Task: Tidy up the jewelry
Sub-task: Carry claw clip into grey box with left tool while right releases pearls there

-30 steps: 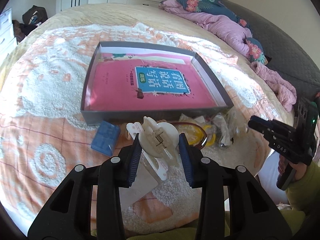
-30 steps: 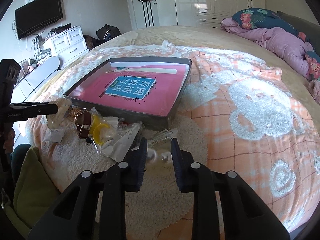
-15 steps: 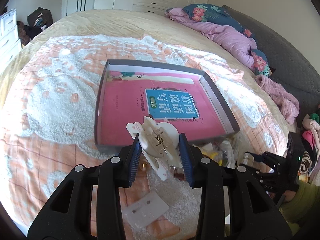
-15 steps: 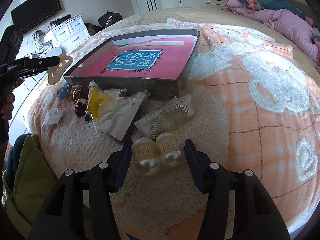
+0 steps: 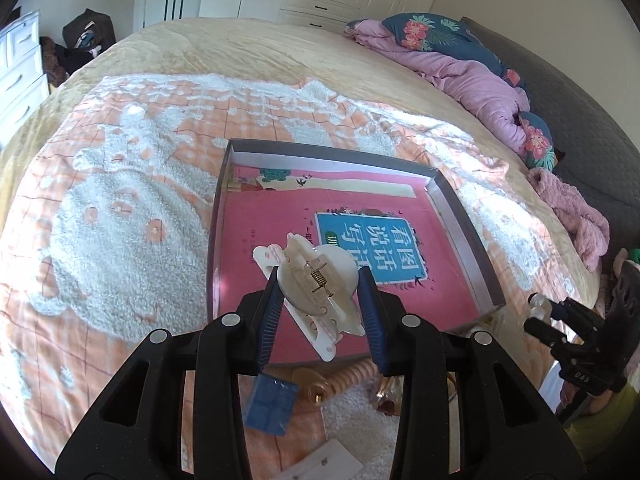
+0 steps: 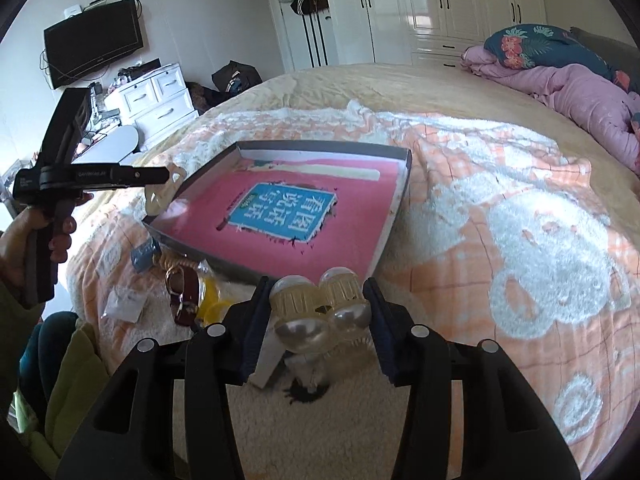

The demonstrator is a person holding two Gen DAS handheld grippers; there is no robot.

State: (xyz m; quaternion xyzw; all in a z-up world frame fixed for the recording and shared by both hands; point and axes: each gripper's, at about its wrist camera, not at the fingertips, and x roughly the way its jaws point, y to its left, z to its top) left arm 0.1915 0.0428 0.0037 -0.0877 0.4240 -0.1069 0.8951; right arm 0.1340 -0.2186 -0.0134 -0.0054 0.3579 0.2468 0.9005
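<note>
**Both grippers loaded, tray right there: what could slip**

The left gripper is clamped on a cream hair claw, pads pressing its rounded sides, and holds it over the near left part of the pink-lined tray. The right gripper is squeezed onto a pearl hair clip, two round pearl ends side by side between the pads, just in front of the tray's near edge.

My worry is the pearls. They're round and glossy, so I'd guess they could squirt out of the pads if the grip eases or the hand tilts. The claw is sprung, so a hard squeeze could pop it open and shift it. Also the grippers are close enough to bump each other over the tray.

Hard to see: the rest of the pile (a blue packet, a brown strap, yellow bits in plastic) sits half behind the fingers. What hangs under the pearls, pale and dark bits, I can't make out.
</note>
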